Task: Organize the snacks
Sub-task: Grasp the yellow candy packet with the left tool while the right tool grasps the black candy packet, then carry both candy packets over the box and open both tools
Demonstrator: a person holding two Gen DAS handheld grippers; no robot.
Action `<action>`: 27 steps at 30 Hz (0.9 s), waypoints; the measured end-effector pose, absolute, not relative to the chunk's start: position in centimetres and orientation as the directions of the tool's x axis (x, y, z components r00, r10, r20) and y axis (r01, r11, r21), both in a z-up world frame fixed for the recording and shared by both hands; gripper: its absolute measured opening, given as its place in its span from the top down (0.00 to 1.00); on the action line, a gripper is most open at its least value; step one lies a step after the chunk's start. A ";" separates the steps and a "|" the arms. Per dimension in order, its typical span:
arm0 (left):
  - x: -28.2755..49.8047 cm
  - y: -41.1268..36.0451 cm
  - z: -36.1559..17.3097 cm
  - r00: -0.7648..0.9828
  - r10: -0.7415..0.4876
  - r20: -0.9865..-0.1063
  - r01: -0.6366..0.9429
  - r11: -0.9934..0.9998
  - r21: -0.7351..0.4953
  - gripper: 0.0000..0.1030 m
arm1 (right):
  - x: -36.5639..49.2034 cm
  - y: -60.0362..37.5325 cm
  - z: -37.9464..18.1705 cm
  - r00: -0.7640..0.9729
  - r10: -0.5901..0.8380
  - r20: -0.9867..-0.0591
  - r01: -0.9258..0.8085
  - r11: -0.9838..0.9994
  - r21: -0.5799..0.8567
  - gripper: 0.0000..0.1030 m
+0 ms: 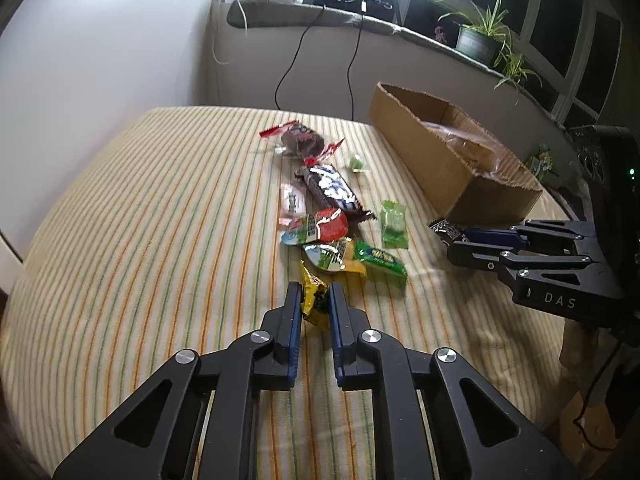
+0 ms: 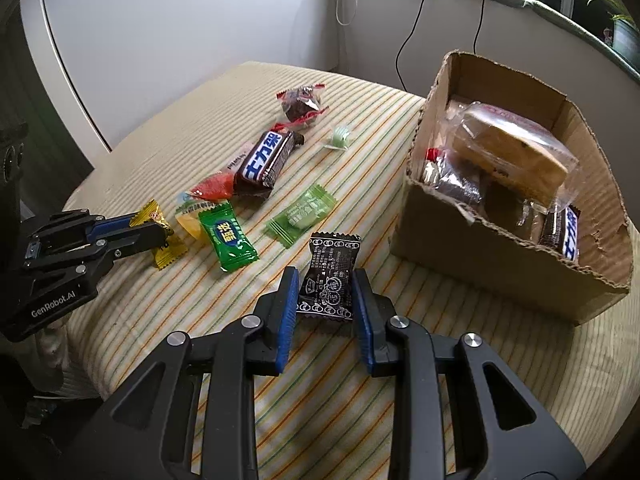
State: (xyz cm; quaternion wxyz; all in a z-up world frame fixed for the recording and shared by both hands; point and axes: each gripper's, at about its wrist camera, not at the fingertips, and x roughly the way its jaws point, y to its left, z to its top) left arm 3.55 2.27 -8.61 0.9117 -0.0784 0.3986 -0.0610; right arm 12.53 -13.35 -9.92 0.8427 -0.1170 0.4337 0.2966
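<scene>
Several wrapped snacks lie in a row on a striped cloth (image 1: 140, 220). My left gripper (image 1: 314, 300) is shut on a yellow candy (image 1: 314, 298); it also shows in the right wrist view (image 2: 160, 236). My right gripper (image 2: 325, 280) is closed around a black candy packet (image 2: 330, 276), its pads touching both sides. In the left wrist view the right gripper (image 1: 450, 236) holds that packet (image 1: 444, 229) by the cardboard box (image 1: 440, 160). The box (image 2: 472, 240) holds bread and other snacks. A Snickers bar (image 2: 266, 156) and green candies (image 2: 228, 240) lie between the grippers.
A red-wrapped sweet (image 2: 300, 102) lies at the far end of the row. A small light green candy (image 2: 340, 136) sits near the box. A window sill with potted plants (image 1: 480, 40) and cables runs behind. The cloth's edge drops off at left.
</scene>
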 end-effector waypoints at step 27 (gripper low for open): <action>8.4 -2.9 -2.9 0.743 -0.305 -0.596 0.195 0.950 -0.243 0.90 | 13.6 -21.6 -3.5 0.601 0.388 -0.699 -0.484 0.872 0.069 0.73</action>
